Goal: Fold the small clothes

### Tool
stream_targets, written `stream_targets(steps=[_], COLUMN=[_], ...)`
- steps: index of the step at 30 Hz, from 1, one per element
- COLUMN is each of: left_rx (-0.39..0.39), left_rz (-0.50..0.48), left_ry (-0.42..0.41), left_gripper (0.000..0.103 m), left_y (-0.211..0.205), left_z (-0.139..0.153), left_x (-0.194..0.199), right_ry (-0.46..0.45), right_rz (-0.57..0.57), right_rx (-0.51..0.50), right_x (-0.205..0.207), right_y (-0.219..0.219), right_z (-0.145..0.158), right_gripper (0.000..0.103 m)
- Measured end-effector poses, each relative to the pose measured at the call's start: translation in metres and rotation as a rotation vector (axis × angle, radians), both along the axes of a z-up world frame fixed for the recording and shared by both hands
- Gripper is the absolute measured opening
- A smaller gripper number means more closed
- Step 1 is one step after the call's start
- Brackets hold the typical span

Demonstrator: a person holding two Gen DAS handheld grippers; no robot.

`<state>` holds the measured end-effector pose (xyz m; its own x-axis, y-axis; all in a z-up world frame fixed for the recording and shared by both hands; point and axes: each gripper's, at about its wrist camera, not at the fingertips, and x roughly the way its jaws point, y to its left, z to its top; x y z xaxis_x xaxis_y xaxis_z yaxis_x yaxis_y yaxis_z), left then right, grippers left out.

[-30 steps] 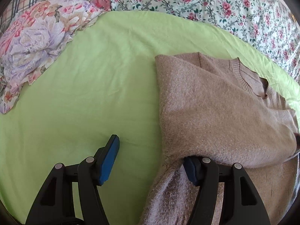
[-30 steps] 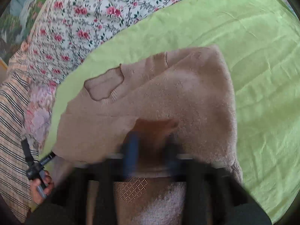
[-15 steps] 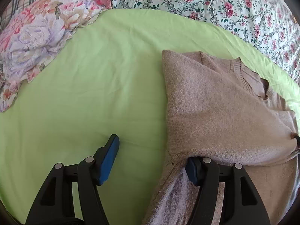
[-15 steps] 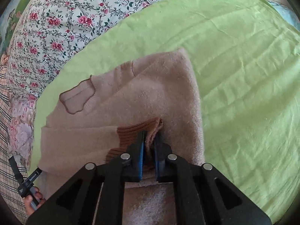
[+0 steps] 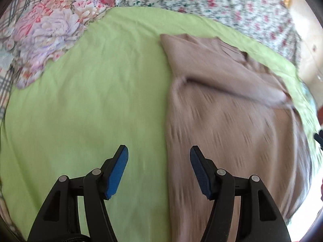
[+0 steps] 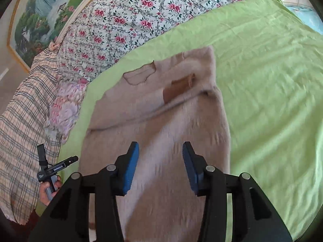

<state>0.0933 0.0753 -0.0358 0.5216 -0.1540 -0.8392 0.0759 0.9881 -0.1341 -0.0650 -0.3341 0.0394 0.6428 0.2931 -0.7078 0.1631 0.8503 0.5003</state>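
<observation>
Right wrist view, right tongs (image 6: 160,165) opening above sweater (image 6: 161,104), gripping nothing, left tongs (image 5: 158,170) open beside it

One sweater (image 6: 157,121) on the bed, beige knit, w/ one brown ribbed cuff (image 6: 177,89) showing on top of it. One green sheet (image 5: 90,104) under it. Two grippers: the left gripper (image 5: 158,161) and the right gripper (image 6: 160,157), each w/ two blue pads (four pads total, none pressing on cloth; the right's jaws are opening). One floral quilt (image 6: 129,18) along the far edge, one pillow (image 5: 48,32) w/ big pink-and-lilac flowers, one plaid cloth (image 6: 22,109) beside it. One framed landscape picture (image 6: 38,10) on the wall. One hand (image 6: 47,189) in the right wrist view, approx. at the bed's edge.
</observation>
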Motion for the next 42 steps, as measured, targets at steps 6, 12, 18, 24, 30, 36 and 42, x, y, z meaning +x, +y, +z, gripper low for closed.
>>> stream_targets(steps=[6,12,18,24,30,36,42], left_rx=[-0.066,-0.126,-0.144,-0.159,-0.209,-0.248,-0.202], left_rz=[-0.088,-0.156,-0.245,-0.281,-0.277,-0.325,-0.368], left_ry=[0.033,0.050,0.080,0.055,0.105,0.125,0.080], left_gripper=[0.067,0.074,0.074,0.014,0.018,0.030,0.007], left_y=[-0.001,-0.006,-0.025,-0.024,-0.003,-0.012,-0.022], left_z=[-0.009,-0.025,-0.034,-0.026,-0.034,-0.044,-0.045], left_x=[-0.074,-0.136,-0.148,-0.143,-0.148,-0.149,-0.155], right_ry=[0.042,0.115,0.159,0.082,0.021,0.064,0.096], right_rz=[0.041,0.138,0.190,0.237,0.226,0.243,0.289], right_rx=[0.003,0.002,0.039,0.040,0.122,0.192,0.185], right_x=[-0.067,-0.124,-0.123,-0.125,-0.144,-0.131,-0.127], right_y=[0.006,0.019,0.037,0.047,0.027,0.034,0.049], right_z=[-0.007,-0.020,-0.053,-0.046,-0.039,-0.063,-0.081], right_gripper=[0.048,0.048,0.048,0.011,0.008,0.014,0.018])
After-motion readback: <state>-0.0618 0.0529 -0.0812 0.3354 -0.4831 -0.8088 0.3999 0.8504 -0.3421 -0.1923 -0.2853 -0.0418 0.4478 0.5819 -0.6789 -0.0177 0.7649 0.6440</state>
